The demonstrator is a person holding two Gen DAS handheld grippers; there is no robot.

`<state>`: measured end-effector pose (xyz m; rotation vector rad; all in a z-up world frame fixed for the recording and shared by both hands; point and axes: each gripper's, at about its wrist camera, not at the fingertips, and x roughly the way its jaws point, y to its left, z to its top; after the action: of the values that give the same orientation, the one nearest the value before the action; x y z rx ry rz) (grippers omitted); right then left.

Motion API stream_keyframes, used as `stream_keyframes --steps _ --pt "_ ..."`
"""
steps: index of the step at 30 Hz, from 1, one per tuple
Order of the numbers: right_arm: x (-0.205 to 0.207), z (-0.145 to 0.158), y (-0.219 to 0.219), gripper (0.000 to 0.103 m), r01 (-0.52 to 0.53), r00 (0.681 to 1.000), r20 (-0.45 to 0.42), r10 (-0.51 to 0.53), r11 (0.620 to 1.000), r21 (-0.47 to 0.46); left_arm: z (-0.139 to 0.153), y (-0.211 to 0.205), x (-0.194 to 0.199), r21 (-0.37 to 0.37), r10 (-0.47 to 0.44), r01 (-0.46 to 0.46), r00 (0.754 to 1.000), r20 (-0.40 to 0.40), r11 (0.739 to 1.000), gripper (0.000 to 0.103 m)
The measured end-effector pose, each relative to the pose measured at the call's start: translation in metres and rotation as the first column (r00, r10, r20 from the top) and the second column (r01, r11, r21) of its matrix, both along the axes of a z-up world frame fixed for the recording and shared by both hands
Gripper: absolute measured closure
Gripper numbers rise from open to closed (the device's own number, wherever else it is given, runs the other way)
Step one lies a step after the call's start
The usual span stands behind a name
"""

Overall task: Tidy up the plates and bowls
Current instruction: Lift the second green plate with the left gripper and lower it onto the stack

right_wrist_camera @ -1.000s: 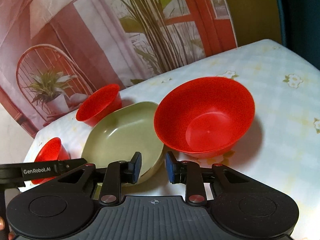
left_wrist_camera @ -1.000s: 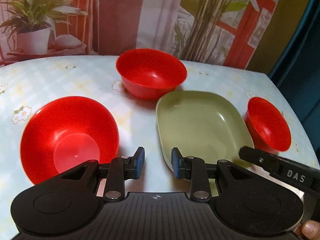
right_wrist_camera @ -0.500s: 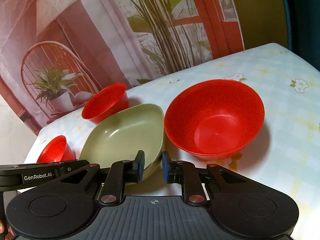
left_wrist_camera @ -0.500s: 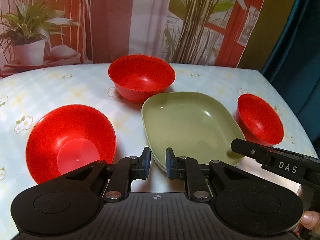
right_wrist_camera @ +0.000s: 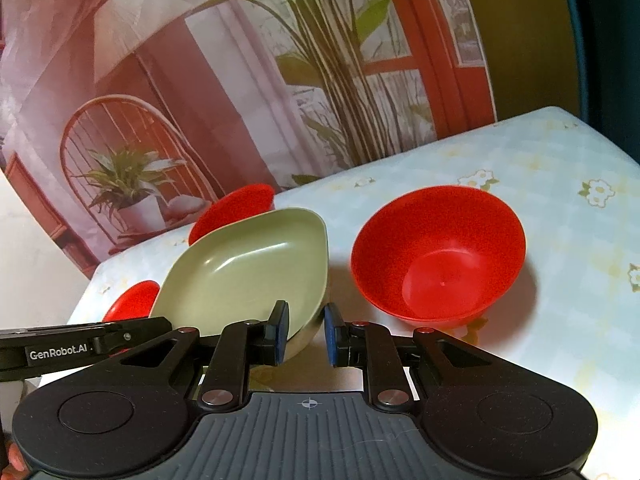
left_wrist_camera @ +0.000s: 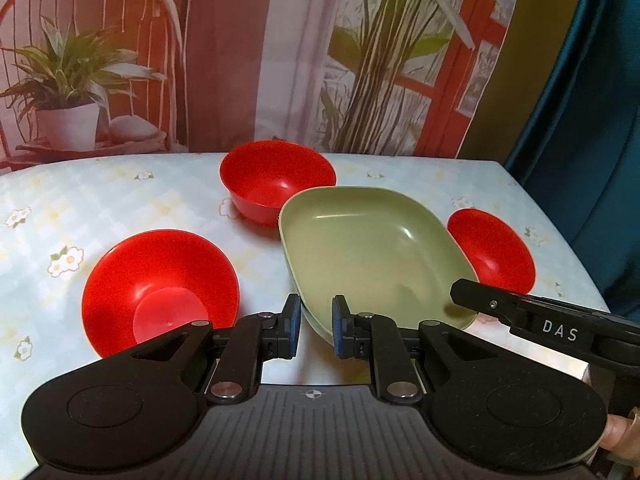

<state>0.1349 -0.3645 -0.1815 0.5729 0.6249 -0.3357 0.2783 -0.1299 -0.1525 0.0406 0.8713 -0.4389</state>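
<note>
the table [left_wrist_camera: 120, 200] has a pale cloth with little flowers on it. on it i see one green dish [left_wrist_camera: 372, 256] and three red bowls.

the green dish sits in the middle of my left view, and at 9 o'clock low in my right view [right_wrist_camera: 248, 268]. the big red bowl [left_wrist_camera: 160, 288] is at 8 o'clock from the dish, apart from it. the far red bowl [left_wrist_camera: 276, 180] is at 11 o'clock, just beside the dish rim. the small red bowl [left_wrist_camera: 492, 250] is at 3 o'clock, close by the dish.

my left gripper [left_wrist_camera: 316, 326] has its jaws apart, with the near dish rim between them. my right gripper [right_wrist_camera: 305, 334] is apart too, by the near corner of the dish, holding nothing.
</note>
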Motion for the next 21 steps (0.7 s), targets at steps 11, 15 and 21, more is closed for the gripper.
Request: stream_keyframes --steps 11,15,21 --pt "-0.012 0.023 0.012 0.085 -0.027 0.999 0.023 0.028 0.999 -0.033 0.019 0.013 -0.022 -0.032 -0.011 0.012 0.999 0.03 0.999 0.085" --pt "-0.018 0.03 0.017 0.085 -0.045 0.999 0.029 0.046 0.998 -0.042 0.025 0.019 -0.031 -0.046 -0.015 0.017 0.999 0.033 0.999 0.085" --pt "-0.028 0.038 0.025 0.086 -0.065 0.997 0.03 0.066 0.996 -0.058 0.032 0.025 -0.046 -0.061 -0.029 0.031 0.999 0.04 0.998 0.085"
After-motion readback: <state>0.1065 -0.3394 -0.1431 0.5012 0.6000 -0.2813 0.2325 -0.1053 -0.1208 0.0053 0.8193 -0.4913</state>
